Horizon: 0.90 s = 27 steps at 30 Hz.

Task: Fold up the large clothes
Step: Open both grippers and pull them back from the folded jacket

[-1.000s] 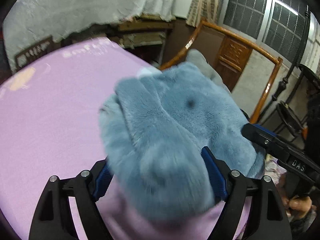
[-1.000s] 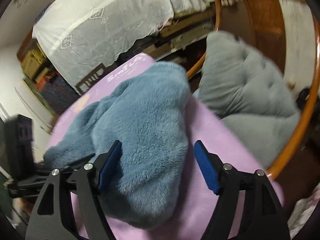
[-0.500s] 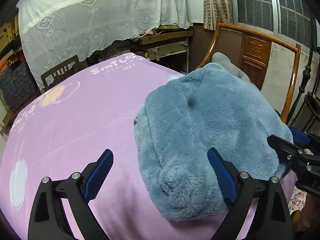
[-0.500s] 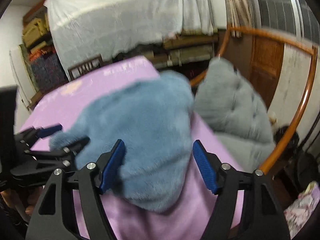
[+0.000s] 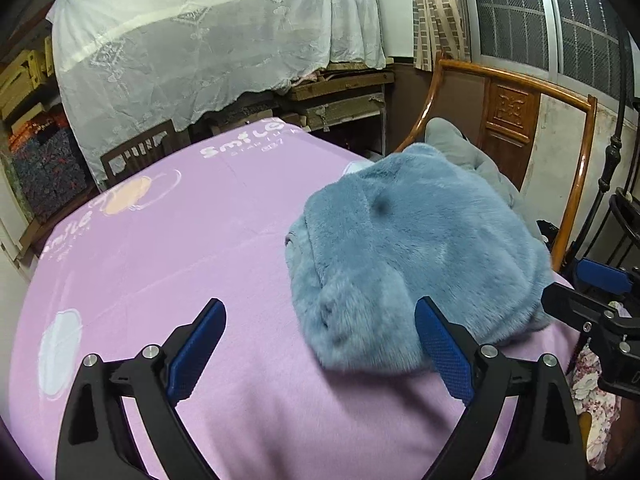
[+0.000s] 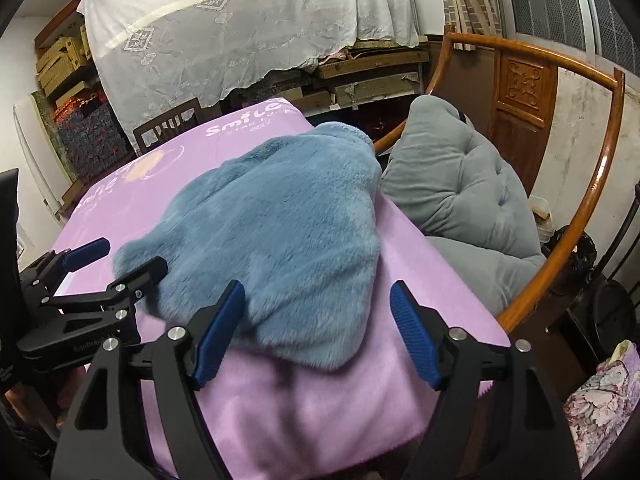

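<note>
Both grippers have just let go: the left gripper (image 5: 320, 354) gapes empty, the right gripper (image 6: 318, 332) is opening, leaving the folded blue fleece garment (image 5: 416, 256) bundled at the purple tabletop's (image 5: 168, 248) right edge.

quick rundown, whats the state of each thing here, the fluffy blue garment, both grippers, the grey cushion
blue garment: folded into a bundle, lying on the purple cloth, not gripped
left gripper: open, empty
right gripper: jaws opening, nothing pinched
grey cushion: resting in the wooden chair
</note>
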Available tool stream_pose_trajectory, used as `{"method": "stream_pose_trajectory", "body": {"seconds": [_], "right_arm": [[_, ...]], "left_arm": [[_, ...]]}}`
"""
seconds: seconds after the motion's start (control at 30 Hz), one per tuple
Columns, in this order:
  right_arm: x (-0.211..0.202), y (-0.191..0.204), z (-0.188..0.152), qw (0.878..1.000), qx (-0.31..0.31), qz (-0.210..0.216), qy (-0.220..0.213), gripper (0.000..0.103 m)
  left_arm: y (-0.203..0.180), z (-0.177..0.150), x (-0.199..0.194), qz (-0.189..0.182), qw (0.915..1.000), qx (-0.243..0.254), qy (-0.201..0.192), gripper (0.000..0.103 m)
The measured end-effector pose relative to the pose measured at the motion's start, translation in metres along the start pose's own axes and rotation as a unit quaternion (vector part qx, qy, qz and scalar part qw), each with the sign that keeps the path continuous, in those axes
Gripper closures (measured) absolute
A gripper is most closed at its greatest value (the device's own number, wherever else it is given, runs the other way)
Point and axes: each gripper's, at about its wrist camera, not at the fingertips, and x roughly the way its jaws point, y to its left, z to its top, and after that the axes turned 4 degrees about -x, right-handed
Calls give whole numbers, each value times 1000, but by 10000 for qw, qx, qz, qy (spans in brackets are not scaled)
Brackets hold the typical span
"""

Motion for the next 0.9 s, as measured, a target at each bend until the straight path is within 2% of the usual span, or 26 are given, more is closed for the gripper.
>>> {"method": "stream_pose_trajectory", "body": {"seconds": [0.2,0.37,0.63,0.77,0.9], "right_arm": [[-42,13,-5,9998,-81,38,-177,18],[-73,22,-14,9992,-142,209,-296,13],[-96,30,-18,9988,-67,346,-332,11],[-102,39,-19,9985,-233,312,-380,10],[-100,40,-19,9986,-248,317,-335,10]], "left_arm": [[-3,-7,-46,-2,9996,-18,-290,4],[-7,-11,-68,-85,9993,-16,-357,4],[-10,-12,-87,-231,9990,-92,-383,4],[-14,-13,-92,-148,9987,-11,-495,4],[-14,-12,-89,-192,9988,-39,-439,4]]}}
